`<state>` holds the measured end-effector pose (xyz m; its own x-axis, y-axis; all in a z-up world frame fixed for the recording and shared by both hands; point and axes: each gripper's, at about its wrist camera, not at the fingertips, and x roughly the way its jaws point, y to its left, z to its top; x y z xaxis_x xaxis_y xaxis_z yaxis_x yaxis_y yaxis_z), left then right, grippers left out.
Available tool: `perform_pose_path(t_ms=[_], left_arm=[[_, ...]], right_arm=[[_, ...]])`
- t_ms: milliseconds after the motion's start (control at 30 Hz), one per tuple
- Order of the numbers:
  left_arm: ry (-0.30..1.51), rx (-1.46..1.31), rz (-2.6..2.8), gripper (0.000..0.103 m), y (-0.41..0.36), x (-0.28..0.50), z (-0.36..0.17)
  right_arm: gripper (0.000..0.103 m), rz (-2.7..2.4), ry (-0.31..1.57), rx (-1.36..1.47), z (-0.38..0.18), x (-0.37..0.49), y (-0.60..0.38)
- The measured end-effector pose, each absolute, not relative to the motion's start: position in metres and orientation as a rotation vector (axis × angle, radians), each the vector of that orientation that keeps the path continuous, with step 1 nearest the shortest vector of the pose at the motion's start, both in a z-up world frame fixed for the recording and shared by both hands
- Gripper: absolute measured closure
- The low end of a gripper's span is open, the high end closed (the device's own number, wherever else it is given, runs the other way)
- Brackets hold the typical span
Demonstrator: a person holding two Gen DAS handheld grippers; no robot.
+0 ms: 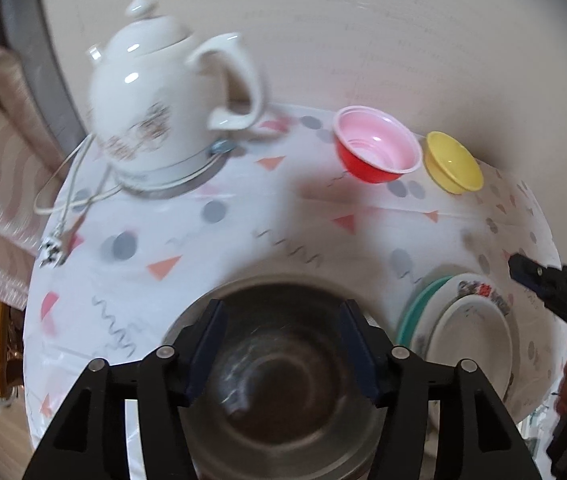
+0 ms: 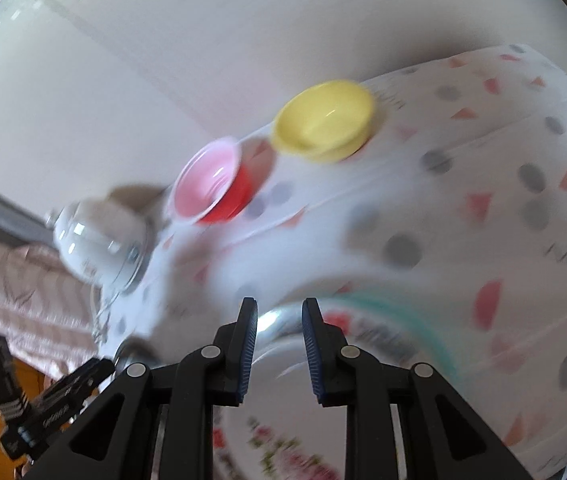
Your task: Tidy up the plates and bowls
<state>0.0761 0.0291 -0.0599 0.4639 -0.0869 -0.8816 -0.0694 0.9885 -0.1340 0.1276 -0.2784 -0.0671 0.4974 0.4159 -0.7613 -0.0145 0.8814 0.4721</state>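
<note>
Left wrist view: left gripper (image 1: 281, 344) stands half open above the round steel bowl (image 1: 279, 392), clear of it. Stacked plates (image 1: 463, 332) lie beside. Red plastic bowl (image 1: 377, 148) and yellow bowl (image 1: 453, 162) sit far back. Right gripper (image 2: 279, 344) is narrowly parted, holding nothing, over a floral plate (image 2: 283, 432).

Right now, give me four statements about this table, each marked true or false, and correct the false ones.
1. The yellow bowl sits nested inside the red bowl. False: they stand side by side, apart.
2. The left gripper is open above the metal bowl. True.
3. The kettle lies tipped on its side. False: it stands upright on its base.
4. Plates are stacked beside the metal bowl, a teal plate lowest. True.
</note>
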Motion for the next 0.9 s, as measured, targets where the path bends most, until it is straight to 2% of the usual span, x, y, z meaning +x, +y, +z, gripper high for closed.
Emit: perform_pose_path(t_ms=[200, 333, 900], left_arm=[[1.09, -0.11, -0.035, 0.039, -0.008, 0.1, -0.055], [1.079, -0.091, -0.034, 0.031, -0.024, 0.111, -0.05], [1.113, -0.097, 0.032, 0.031, -0.055, 0.137, -0.053]], right_arm=[[0.077, 0.172, 0.997, 0.487, -0.068, 0.172, -0.323], [0.074, 0.149, 0.989, 0.489, -0.07, 0.202, -0.338], [0.074, 0.153, 1.097, 0.498, -0.116, 0.309, -0.334]])
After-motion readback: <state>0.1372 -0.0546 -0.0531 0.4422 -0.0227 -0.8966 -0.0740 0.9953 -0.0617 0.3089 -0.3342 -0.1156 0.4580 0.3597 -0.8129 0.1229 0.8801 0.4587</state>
